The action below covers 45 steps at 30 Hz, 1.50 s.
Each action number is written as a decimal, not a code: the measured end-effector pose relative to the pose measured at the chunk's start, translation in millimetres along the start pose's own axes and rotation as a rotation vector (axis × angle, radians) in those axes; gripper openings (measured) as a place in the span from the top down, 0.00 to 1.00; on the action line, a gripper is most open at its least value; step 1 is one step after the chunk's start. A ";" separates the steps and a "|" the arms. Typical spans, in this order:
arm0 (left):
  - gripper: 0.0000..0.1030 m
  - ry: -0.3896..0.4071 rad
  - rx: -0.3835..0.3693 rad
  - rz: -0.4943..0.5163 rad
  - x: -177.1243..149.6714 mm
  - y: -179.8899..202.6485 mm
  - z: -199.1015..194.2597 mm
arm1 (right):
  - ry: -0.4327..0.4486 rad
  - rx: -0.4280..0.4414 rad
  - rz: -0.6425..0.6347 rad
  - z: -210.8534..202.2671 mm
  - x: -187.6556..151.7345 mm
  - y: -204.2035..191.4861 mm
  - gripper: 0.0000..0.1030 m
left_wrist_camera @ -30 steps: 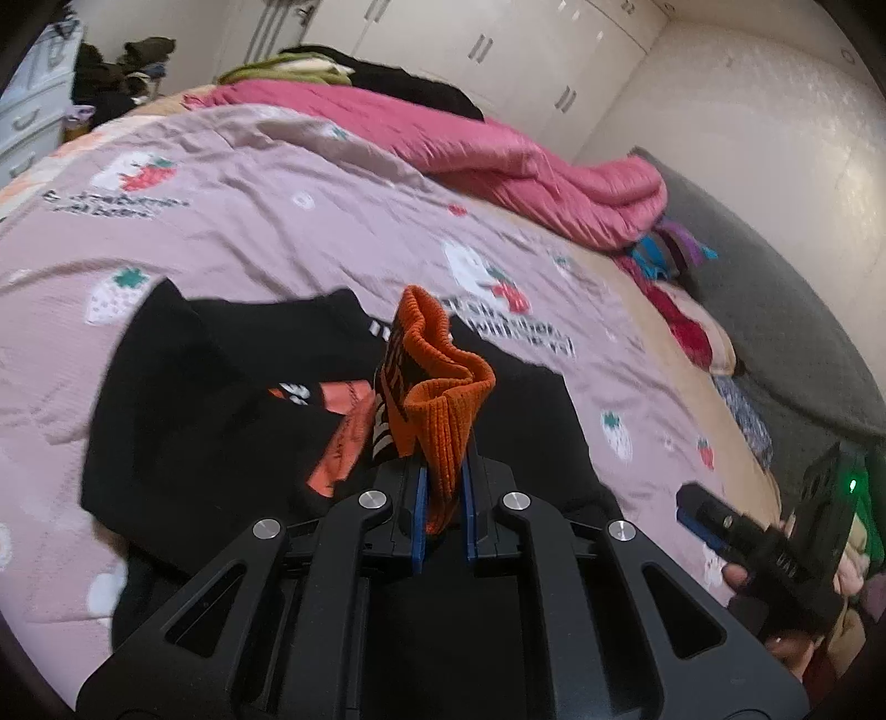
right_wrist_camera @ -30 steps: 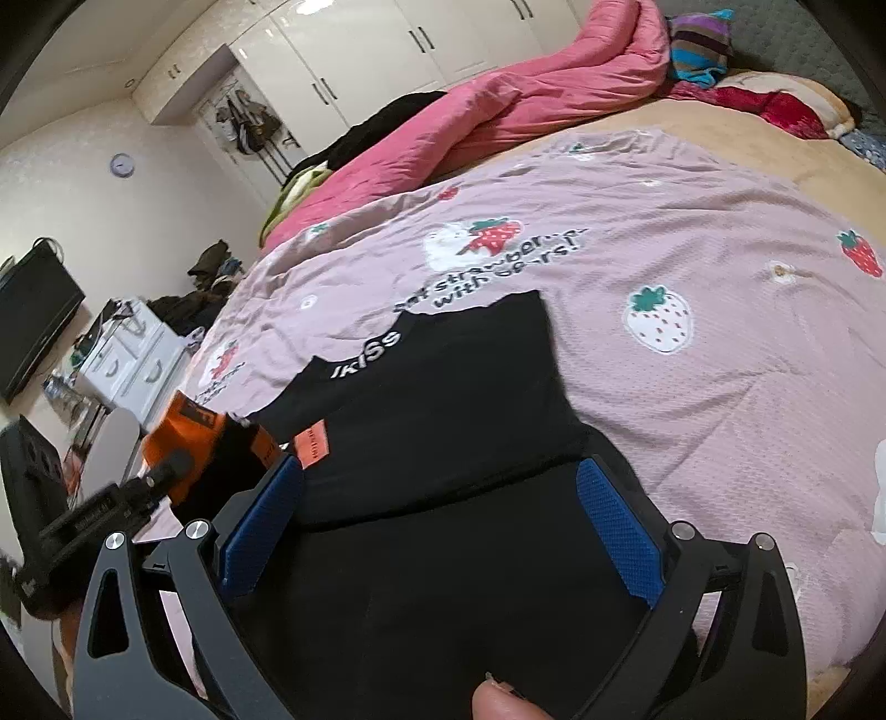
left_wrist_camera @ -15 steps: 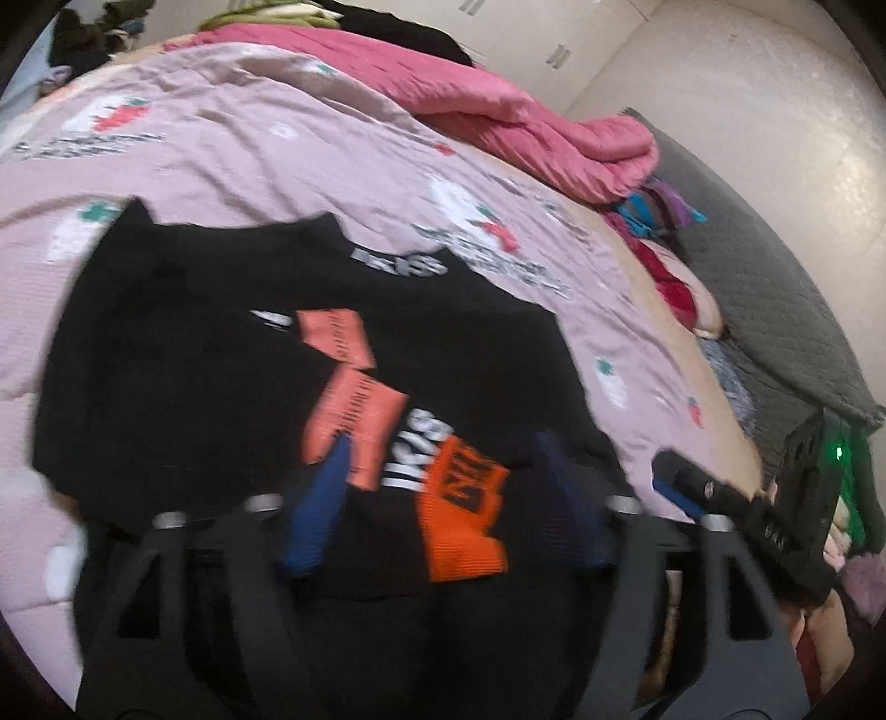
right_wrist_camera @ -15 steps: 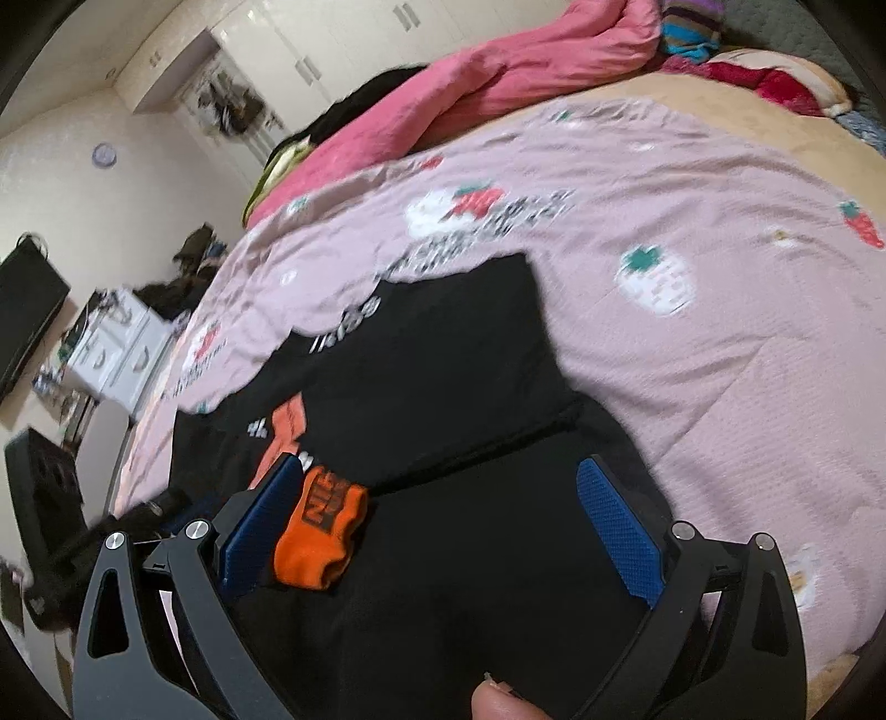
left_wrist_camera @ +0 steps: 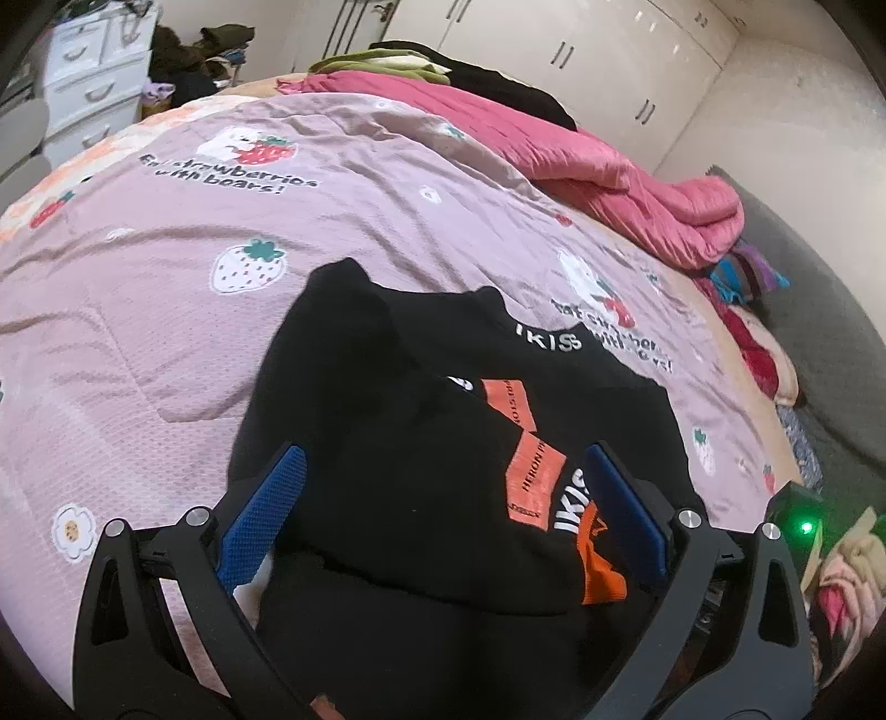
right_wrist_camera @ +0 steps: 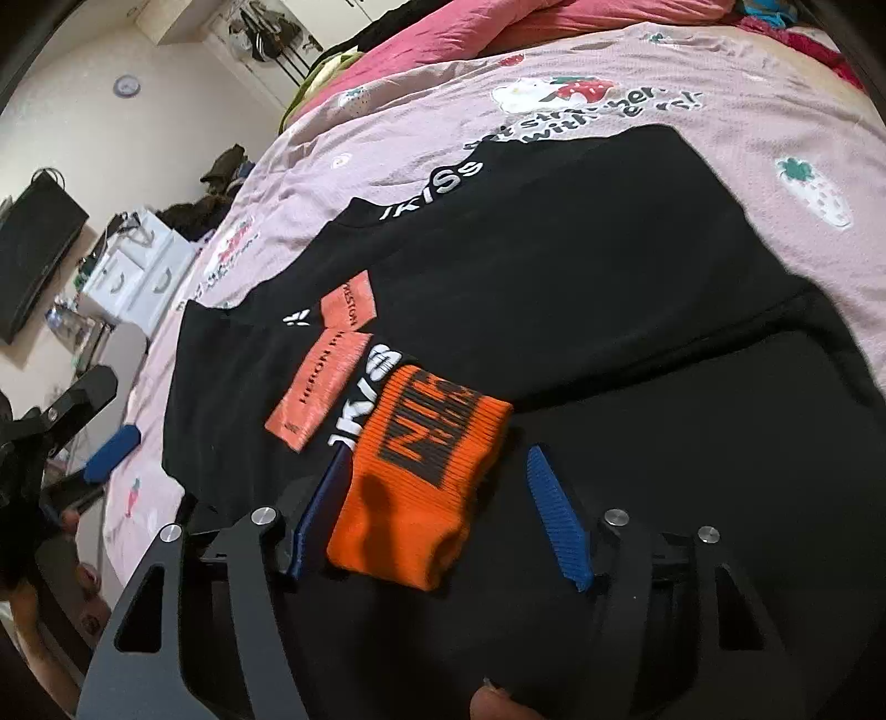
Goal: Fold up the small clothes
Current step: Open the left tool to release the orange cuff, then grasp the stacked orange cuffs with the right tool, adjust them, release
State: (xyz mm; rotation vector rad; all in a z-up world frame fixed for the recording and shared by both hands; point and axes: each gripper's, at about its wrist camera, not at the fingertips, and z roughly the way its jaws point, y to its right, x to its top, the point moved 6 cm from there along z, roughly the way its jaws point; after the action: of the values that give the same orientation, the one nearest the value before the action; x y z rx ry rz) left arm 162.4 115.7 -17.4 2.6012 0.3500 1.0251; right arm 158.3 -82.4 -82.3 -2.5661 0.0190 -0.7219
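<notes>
Bedroom w/ white wardrobes along the far wall, white drawer unit far left. Pink strawberry-print bedspread covers the bed; rumpled pink duvet lies along its far right side, w/ darker clothes piled behind it.

Black sweater lies spread on the bedspread, near edge of the bed. White "IKISS" lettering at the collar, on the far side. One sleeve is folded across the chest, w/ salmon-orange patches on it and an orange ribbed cuff w/ black lettering at its end. Cuff rests flat on the black body fabric, roughly mid-garment, towards the near side.

Left gripper: blue pads set wide apart, nothing between them but sweater fabric lying below; whether the tips touch the cloth can't be told. In the right wrist view it shows at the far left edge, beside the sweater's left side.

Right gripper: blue pads also apart, one either side of the orange cuff. Left pad sits just beside the cuff's left edge, right pad stands off from its right edge w/ a gap of black fabric; not clamped on it. A fingertip shows at the bottom edge of the right wrist view.

TV on the left wall, round wall clock above.
</notes>
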 end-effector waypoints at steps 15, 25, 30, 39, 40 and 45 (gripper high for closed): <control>0.09 0.040 0.021 -0.113 12.9 -40.2 -15.7 | 0.173 0.031 -0.376 -67.0 77.1 -62.2 0.91; 0.09 0.016 0.022 -0.092 12.3 -31.0 -4.7 | 0.226 -0.096 -0.337 -74.2 120.5 -12.5 0.92; 0.09 -0.009 0.030 -0.057 13.2 -21.1 7.2 | 0.209 -0.123 -0.286 -64.6 112.3 10.5 0.92; 0.09 -0.043 0.014 0.020 14.5 8.4 34.0 | 0.185 -0.148 -0.248 -55.4 100.1 27.8 0.91; 0.09 -0.048 0.012 0.028 14.2 12.6 37.4 | 0.183 -0.150 -0.246 -54.4 99.5 29.5 0.91; 0.09 -0.067 0.006 0.061 13.1 25.1 49.5 | 0.174 -0.168 -0.239 -50.8 98.4 34.0 0.88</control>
State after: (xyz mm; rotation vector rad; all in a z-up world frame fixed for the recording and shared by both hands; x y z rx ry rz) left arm 208.8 86.9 -33.9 2.6591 0.2595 0.9557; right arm 221.6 -148.3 -11.2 -2.6844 -0.1810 -1.0737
